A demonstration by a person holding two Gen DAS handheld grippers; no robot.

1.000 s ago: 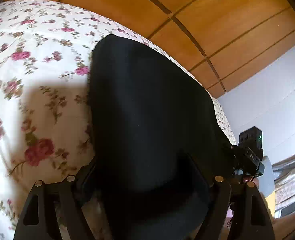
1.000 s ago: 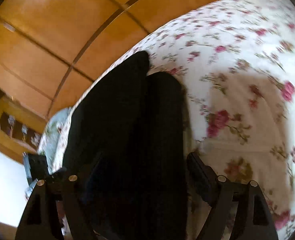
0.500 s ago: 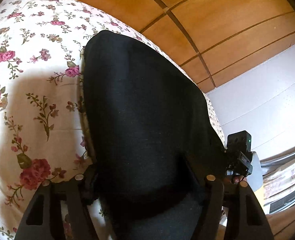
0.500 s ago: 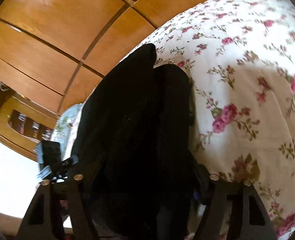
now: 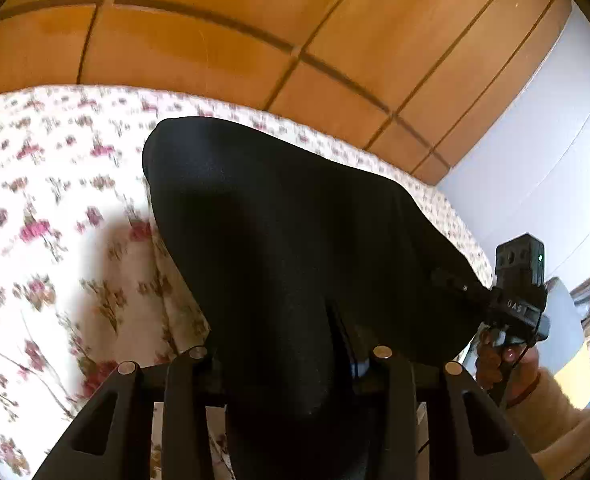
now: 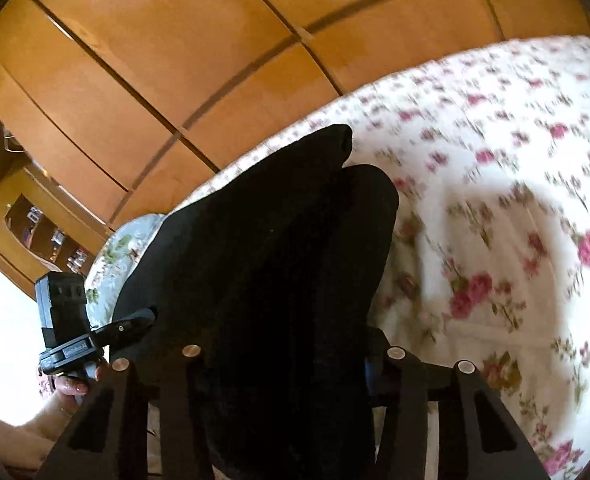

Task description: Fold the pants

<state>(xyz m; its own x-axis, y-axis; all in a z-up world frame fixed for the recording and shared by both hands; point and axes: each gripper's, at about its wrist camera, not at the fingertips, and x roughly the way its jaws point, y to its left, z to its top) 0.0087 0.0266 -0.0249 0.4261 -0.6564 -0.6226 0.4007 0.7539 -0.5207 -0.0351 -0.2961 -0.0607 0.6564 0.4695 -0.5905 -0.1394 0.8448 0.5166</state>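
The black pants (image 5: 287, 232) hang between both grippers, lifted above the floral bedspread (image 5: 55, 208). My left gripper (image 5: 291, 364) is shut on one end of the cloth, which drapes over its fingers. My right gripper (image 6: 291, 360) is shut on the other end of the pants (image 6: 263, 248). Each gripper shows in the other's view: the right one (image 5: 519, 300) at the right edge, the left one (image 6: 71, 328) at the left edge. The fingertips are hidden under the fabric.
Wooden wardrobe panels (image 5: 255, 32) stand behind the bed. A grey-white wall (image 5: 555, 152) is at the right. A wooden shelf niche (image 6: 35, 232) shows at the left of the right wrist view. The bedspread (image 6: 515, 200) spreads wide to the right.
Both grippers have risen and tilted up with the pants, so more wardrobe and less bed shows. The cloth stays gripped at both ends.
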